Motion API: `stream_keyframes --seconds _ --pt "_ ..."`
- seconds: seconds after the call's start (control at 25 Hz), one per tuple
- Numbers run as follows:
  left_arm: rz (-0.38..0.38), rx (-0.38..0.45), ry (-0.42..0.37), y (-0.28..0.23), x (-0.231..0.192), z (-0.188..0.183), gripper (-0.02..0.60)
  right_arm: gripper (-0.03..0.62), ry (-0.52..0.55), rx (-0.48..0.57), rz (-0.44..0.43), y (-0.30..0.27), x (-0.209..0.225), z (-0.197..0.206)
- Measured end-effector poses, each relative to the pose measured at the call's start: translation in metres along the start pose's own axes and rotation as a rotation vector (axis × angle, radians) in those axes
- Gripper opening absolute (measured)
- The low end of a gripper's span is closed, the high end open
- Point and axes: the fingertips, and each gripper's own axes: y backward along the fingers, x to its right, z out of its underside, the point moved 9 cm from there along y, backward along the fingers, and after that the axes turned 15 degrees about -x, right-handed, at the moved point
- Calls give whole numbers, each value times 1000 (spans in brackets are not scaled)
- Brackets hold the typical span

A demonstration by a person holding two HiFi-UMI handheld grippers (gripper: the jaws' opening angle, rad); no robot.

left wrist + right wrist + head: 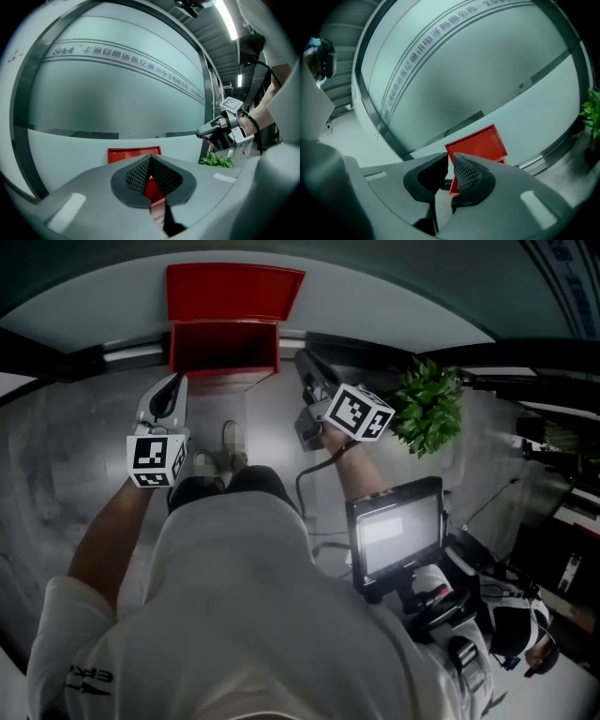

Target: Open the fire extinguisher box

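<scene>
Head view, largest to smallest.

Frosted glass wall (375,296) across the 12 o'clock edge, with a grey floor (75,474) below it.

Red fire extinguisher box (225,351) on the floor at 12 o'clock, against the foot of the wall. Lid (234,292) raised and leaning back on the wall, interior exposed. Contents too dark to make out.

Green plant (429,407) at 2 o'clock, well apart from the box.

Left gripper (173,382) at 10 o'clock from frame centre, near the box's left front corner but not touching it. Pads clenched tip to tip in the left gripper view, nothing between them.

Right gripper (305,360) at 1 o'clock, just beside the box's right edge and likewise clear of it. All but closed in the right gripper view, with a thin slit left between the pads and nothing gripped.

Step in hand, as judged: opening apparently complete, neither gripper on the lid.

Next move, as judged: little beyond confirming that the lid rests stably against the wall. Otherwise a light push on its upper edge, with care not to knock it forward and shut.
</scene>
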Motion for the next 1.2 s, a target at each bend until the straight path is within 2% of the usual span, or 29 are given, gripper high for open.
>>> stream_keyframes --seconds 0.24,0.4,0.72,1.0,1.2 --pt "13 36 2 17 20 -3 2 41 84 -18 72 40 -9 35" --pt "-7 63 2 40 43 -7 2 23 211 7 109 67 -27 50" --pt "-88 97 15 72 105 -5 2 14 412 47 89 110 -40 72" --pt "-143 127 8 107 173 9 2 14 473 68 65 165 -25 107" --pt "-161 111 11 128 214 18 2 14 498 57 80 199 -9 126"
